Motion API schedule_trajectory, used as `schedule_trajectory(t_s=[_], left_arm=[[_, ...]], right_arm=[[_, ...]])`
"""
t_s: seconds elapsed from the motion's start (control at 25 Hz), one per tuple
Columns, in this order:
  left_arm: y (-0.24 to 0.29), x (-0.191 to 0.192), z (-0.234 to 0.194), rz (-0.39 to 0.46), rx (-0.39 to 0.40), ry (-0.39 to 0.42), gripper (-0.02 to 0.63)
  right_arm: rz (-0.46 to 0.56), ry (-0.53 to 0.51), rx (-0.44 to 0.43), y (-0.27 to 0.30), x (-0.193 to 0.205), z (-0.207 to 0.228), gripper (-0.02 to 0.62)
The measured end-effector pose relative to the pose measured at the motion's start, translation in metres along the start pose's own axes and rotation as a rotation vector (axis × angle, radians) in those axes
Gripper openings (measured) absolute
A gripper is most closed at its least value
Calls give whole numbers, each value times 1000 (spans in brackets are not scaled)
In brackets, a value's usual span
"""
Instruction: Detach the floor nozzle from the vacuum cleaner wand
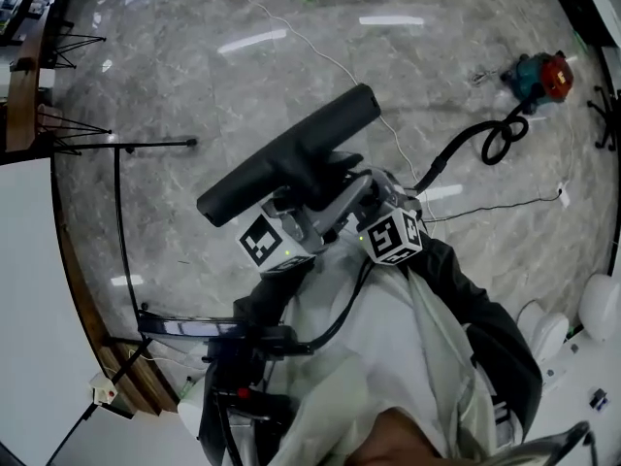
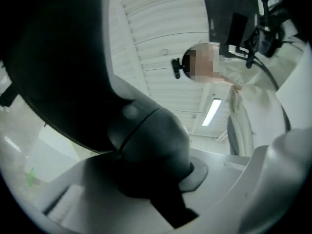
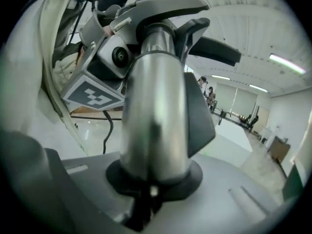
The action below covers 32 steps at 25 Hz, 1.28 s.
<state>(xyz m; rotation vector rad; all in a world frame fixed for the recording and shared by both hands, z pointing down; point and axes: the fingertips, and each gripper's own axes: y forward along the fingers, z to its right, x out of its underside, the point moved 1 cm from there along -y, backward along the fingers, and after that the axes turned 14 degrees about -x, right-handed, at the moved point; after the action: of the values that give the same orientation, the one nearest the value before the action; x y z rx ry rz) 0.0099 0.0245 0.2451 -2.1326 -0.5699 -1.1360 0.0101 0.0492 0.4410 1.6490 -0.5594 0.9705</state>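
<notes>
The black floor nozzle [image 1: 291,153] is held up over the floor in the head view, slanting from lower left to upper right. My left gripper [image 1: 291,223] is shut on its dark rounded neck [image 2: 146,145], which fills the space between the jaws in the left gripper view. My right gripper [image 1: 374,216] is shut on the silver wand tube [image 3: 153,116]. The tube runs away from the jaws into the nozzle's grey and black fitting [image 3: 165,13]. The left gripper's marker cube [image 3: 92,94] sits close beside that tube. The two grippers are almost touching.
A red and teal vacuum body [image 1: 539,76] lies on the marble floor at the far right, with a black hose [image 1: 500,139] curling from it. A thin white cable [image 1: 320,56] crosses the floor. A black stand [image 1: 116,163] is at the left. The person's white coat [image 1: 388,357] fills the foreground.
</notes>
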Motion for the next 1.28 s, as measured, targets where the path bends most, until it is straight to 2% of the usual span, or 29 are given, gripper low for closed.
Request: schedule_trajectory(t_s=[0.12, 0.2, 0.32, 0.4, 0.52, 0.56, 0.6, 0.64, 0.72, 0.8, 0.88, 0.96, 1.0, 1.04, 1.12, 1.2, 1.28], left_arm=[[-10, 7, 38, 8, 141, 81, 77], [-10, 16, 55, -10, 189, 124, 80], [-9, 21, 61, -33, 237, 115, 84], [-8, 20, 58, -44, 265, 78, 86], [-6, 16, 50, -57, 305, 9, 84], [-6, 15, 47, -59, 314, -13, 84], [-5, 14, 45, -60, 318, -31, 84], [-4, 12, 42, -59, 315, -46, 84], [1, 10, 34, -47, 273, -56, 81], [8, 7, 24, -26, 170, -35, 75], [15, 3, 9, -8, 31, -11, 75], [18, -3, -5, 2, -60, -23, 75], [16, -4, -7, 4, -65, -32, 75], [13, -4, -6, 4, -44, -35, 77], [3, 0, 10, -20, 65, -8, 75], [-5, 8, 30, -69, 180, 31, 77], [-6, 18, 39, -120, 216, 32, 81]], right_arm=[[25, -77, 14, -16, 0, -6, 52], [29, -98, 11, -27, 4, -7, 55], [38, -86, -32, -35, 14, -14, 55], [49, -68, -156, -33, 17, -27, 54], [64, -32, -426, -31, 12, -51, 54], [59, -15, -482, -30, 10, -54, 52], [49, 4, -499, -28, 7, -52, 52], [39, 20, -476, -26, 6, -47, 52], [37, 37, -350, -20, 5, -30, 50], [47, 39, -192, -17, 5, -11, 49], [44, 34, -56, -13, 1, 4, 49], [23, 29, 30, -10, -2, 14, 49], [13, 23, 47, -9, -3, 14, 49], [8, 14, 45, -9, -3, 12, 49], [12, -14, -24, -10, -1, 1, 49], [28, -44, -165, -13, 5, -17, 49], [42, -43, -316, -19, 11, -32, 51]])
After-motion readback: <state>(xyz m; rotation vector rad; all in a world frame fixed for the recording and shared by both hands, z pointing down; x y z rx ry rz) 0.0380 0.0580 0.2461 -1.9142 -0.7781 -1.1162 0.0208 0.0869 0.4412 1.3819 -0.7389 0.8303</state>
